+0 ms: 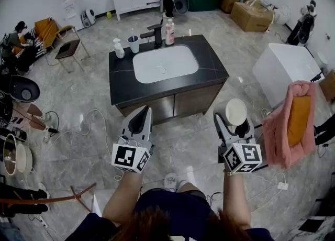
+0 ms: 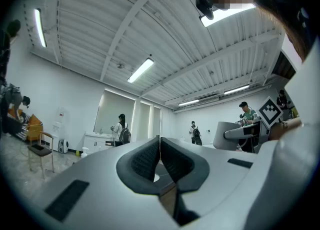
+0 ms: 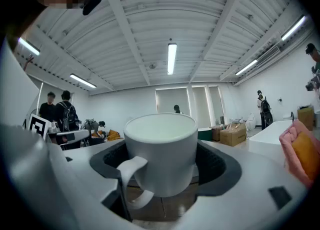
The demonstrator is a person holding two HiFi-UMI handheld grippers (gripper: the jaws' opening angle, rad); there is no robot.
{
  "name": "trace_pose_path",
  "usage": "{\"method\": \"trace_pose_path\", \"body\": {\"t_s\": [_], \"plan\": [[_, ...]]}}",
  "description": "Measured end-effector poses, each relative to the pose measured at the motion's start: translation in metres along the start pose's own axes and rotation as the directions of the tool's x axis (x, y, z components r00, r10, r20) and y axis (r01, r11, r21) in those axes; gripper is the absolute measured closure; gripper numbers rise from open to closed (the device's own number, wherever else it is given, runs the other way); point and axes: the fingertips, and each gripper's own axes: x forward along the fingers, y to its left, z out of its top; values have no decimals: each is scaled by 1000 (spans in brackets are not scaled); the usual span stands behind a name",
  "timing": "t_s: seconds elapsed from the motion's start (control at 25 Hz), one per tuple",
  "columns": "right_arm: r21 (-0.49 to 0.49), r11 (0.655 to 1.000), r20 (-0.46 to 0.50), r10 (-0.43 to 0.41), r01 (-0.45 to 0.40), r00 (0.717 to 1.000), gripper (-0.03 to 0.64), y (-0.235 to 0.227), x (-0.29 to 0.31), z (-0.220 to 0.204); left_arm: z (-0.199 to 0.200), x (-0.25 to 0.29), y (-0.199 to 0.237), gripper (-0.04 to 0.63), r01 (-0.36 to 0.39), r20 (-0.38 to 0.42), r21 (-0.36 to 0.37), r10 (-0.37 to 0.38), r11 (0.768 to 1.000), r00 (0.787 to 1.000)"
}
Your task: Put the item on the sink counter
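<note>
Right gripper point(image 1: 234, 123) clamps a white mug point(image 1: 235, 111) between wide-set jaws; left gripper point(image 1: 144, 110) is closed and empty, both short of the worktop's point(image 1: 120, 77) near edge

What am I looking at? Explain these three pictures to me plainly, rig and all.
There is no robot here. A person holds a hand tool with two jaws in each hand. The picture looking down comes from a camera on the person's head. The other two come from cameras riding on the tools, each looking along its own jaws. The left gripper is shut and empty. The right gripper holds a white mug between its jaws. Ahead stands a black counter with a white sink. On the counter are a faucet, a pump bottle, a cup and a pink bottle.
</note>
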Motion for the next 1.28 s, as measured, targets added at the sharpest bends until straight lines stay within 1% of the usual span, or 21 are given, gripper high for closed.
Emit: {"method": "trace_pose_path", "body": {"t_s": [0.52, 0.68, 0.8, 1.0, 1.12, 1.28], "plan": [[18, 1000, 1, -9, 9, 1000, 192, -1, 2, 8, 1, 6, -2, 572, 18, 0, -10, -18, 1000, 1000], [29, 1000, -11, -10, 11, 1000, 193, -8, 7, 5, -6, 12, -3, 572, 16, -15, -18, -17, 1000, 1000], [36, 999, -19, -4, 5, 1000, 193, -15, 22, 0, -14, 23, 1, 572, 11, -25, -22, -11, 1000, 1000], [41, 999, -24, 19, -18, 1000, 192, -28, 63, 1, -20, 55, 17, 572, -10, -35, -20, 9, 1000, 999], [43, 998, -22, 37, -36, 999, 193, -43, 101, 8, -19, 92, 31, 572, -25, -33, -18, 24, 1000, 999], [50, 997, -22, 58, -57, 998, 193, -75, 147, 16, -18, 143, 35, 572, -37, -24, -15, 37, 999, 999]]}}
